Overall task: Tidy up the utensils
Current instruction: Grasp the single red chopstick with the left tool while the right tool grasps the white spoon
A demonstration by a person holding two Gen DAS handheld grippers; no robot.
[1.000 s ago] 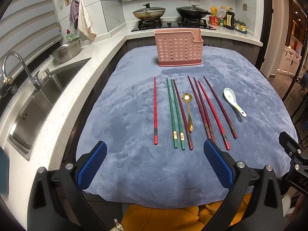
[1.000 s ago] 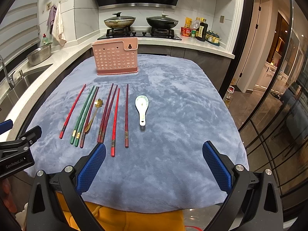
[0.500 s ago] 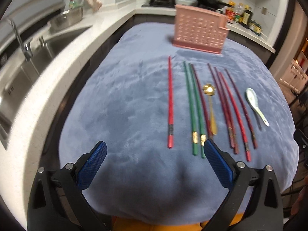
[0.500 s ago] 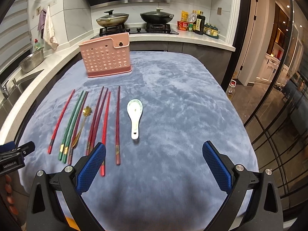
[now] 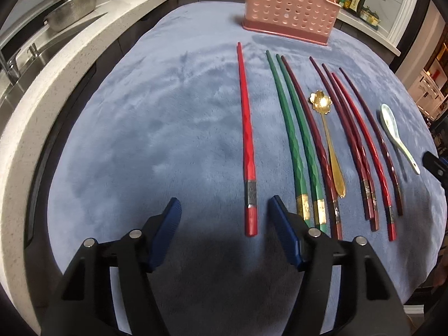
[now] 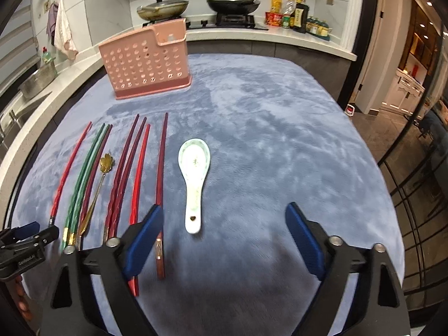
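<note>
Several chopsticks lie in a row on the blue cloth [image 5: 140, 140]. A lone red chopstick [image 5: 247, 140] is at the left, then two green ones [image 5: 294, 140], dark red ones, a gold spoon [image 5: 329, 140] and a white ceramic spoon [image 5: 397, 137]. A pink holder [image 5: 288, 8] stands behind. My left gripper [image 5: 224, 224] is open, low over the cloth, its jaws either side of the red chopstick's near end. My right gripper [image 6: 224, 235] is open, straddling the white spoon's [image 6: 194, 179] handle end and a dark red chopstick [image 6: 161, 184].
A sink and a steel colander [image 5: 72, 11] are on the counter at left. The stove with two pans [image 6: 196, 5] and bottles is behind the holder [image 6: 148, 61]. The cloth's right edge drops off toward a hallway.
Both grippers have moved forward and down toward the cloth. The left one has narrowed its opening and come to the red chopstick's end; the right one has neared the white spoon.
</note>
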